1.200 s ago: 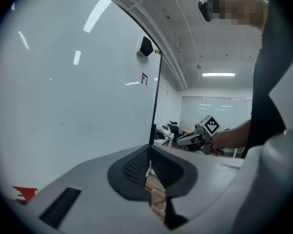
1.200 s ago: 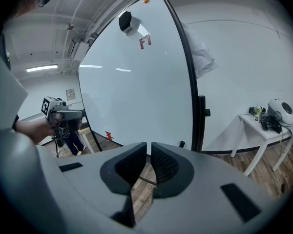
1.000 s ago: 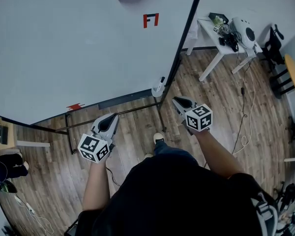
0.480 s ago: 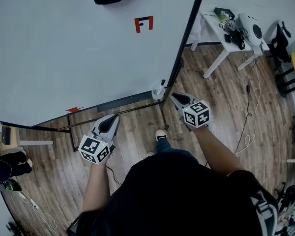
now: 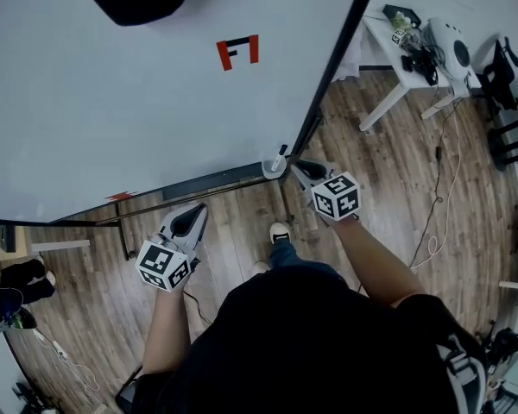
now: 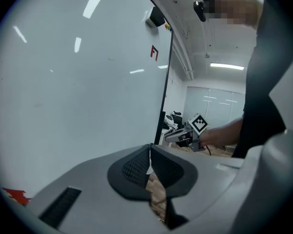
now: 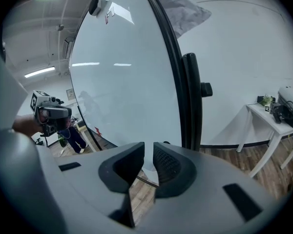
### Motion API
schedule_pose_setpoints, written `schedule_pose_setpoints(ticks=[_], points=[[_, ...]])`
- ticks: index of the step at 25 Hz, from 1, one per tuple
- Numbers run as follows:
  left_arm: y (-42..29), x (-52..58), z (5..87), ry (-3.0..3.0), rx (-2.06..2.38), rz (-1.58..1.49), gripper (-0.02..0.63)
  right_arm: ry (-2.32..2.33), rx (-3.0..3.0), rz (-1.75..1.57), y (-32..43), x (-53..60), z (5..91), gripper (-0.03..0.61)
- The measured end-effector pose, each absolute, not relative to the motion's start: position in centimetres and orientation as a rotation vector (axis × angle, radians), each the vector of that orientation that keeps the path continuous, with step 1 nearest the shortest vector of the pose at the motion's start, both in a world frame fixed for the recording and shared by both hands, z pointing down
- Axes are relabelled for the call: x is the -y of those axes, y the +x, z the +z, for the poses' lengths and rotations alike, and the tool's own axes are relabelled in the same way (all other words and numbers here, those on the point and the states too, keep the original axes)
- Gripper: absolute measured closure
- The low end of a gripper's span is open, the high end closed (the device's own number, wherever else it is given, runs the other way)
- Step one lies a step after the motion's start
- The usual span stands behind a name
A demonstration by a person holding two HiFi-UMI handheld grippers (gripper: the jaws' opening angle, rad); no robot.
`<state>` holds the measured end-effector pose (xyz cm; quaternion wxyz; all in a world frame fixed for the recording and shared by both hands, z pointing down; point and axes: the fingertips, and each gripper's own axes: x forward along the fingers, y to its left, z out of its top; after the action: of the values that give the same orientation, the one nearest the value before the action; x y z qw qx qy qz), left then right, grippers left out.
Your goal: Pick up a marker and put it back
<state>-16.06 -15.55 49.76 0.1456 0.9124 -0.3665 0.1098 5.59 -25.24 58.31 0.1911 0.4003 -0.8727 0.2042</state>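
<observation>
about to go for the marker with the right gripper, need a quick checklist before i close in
1. Right gripper open: ok, a narrow gap shows between its jaws.
2. Marker in reach: ok, it stands in the cup at the whiteboard's lower corner, just ahead of the right gripper.
3. Marker between the jaws: not ok, not yet.
4. Left gripper out of the way: ok, shut, empty, off to the left.
5. Gap wide enough for the marker: cannot tell.
</observation>
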Motion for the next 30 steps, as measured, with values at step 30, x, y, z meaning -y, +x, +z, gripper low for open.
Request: schedule_pose_setpoints(ticks=[30], points=[[-13.6, 18.1, 54.8, 2.519, 0.993, 0.333, 0.600, 1.060, 2.356, 0.654, 4.3, 30.6, 66.2, 0.480]])
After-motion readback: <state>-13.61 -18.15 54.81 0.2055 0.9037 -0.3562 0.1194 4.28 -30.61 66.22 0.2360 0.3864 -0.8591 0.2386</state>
